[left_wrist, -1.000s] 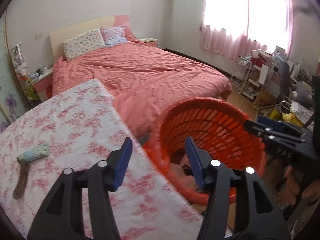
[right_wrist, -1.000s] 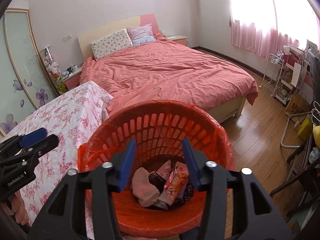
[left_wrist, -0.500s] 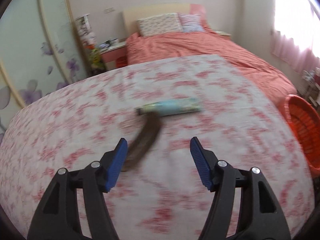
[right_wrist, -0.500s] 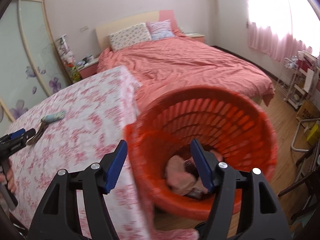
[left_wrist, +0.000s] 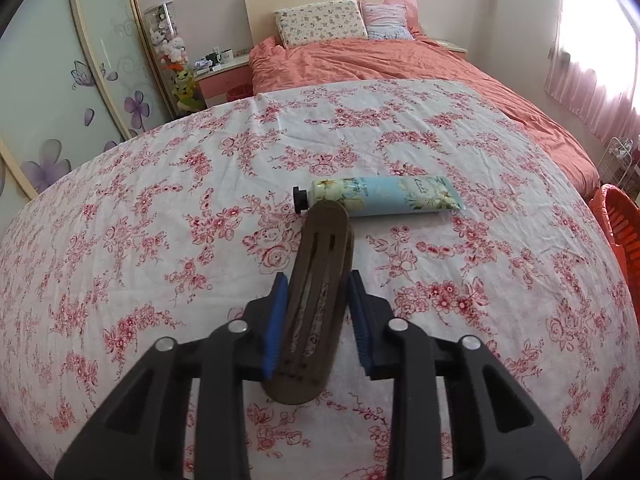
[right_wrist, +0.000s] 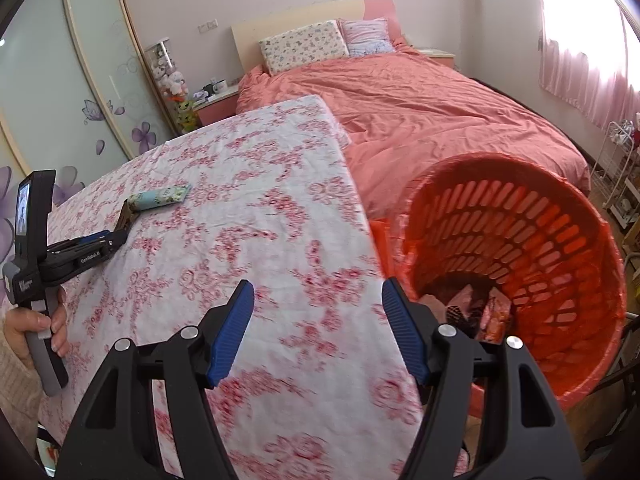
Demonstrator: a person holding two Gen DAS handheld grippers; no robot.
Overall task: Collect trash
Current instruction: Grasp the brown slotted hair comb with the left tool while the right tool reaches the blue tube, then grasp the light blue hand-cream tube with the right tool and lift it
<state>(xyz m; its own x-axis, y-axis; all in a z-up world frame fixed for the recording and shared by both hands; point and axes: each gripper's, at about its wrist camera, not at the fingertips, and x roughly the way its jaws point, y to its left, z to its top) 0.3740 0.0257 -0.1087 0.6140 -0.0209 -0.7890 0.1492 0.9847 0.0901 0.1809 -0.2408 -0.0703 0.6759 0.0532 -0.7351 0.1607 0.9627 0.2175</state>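
Observation:
A flat brown slotted piece (left_wrist: 318,280) lies on the floral-cloth table (left_wrist: 160,240). My left gripper (left_wrist: 316,320) has its blue pads against both sides of it. The piece also shows in the right wrist view (right_wrist: 126,216), with the left gripper (right_wrist: 108,240) on it. A light blue floral tube (left_wrist: 384,196) with a black cap lies just beyond the piece, also in the right wrist view (right_wrist: 162,197). My right gripper (right_wrist: 318,328) is open and empty above the table's right edge. The orange slotted basket (right_wrist: 520,240) beside the table holds several wrappers (right_wrist: 480,312).
A bed with a coral duvet (right_wrist: 420,108) stands behind the table. A glass wardrobe door with flower decals (left_wrist: 60,80) is at the left. A nightstand with mugs (left_wrist: 218,64) stands by the headboard. A white wire rack (right_wrist: 616,168) stands at the right.
My left gripper swung from the basket to the table, reached the brown piece and closed on it. My right gripper shifted left, from over the basket to the table's edge.

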